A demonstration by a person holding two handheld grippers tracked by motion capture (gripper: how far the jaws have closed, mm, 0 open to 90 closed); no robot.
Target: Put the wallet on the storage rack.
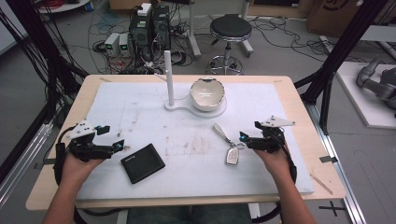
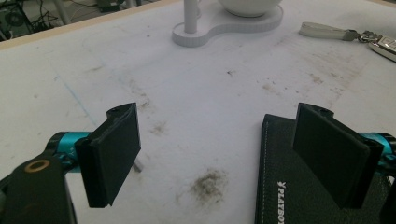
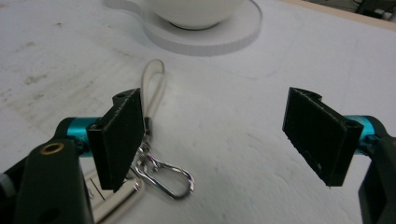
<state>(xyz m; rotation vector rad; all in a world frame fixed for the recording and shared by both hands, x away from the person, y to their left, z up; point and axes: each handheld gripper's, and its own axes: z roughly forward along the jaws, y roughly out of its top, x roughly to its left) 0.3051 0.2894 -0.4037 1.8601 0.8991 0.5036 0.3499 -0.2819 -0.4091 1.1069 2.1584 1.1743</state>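
Observation:
A black wallet lies flat on the white mat, just right of my left gripper. In the left gripper view my left gripper is open, and the wallet lies under its right jaw. A silver car key with a white strap lies just left of my right gripper. In the right gripper view my right gripper is open over bare mat. There the strap, a metal clasp and the key sit at its left jaw.
A white bowl rests on a flat white stand with an upright post at the back middle of the mat. The mat covers most of the wooden table. Beyond the table stand a stool and computers.

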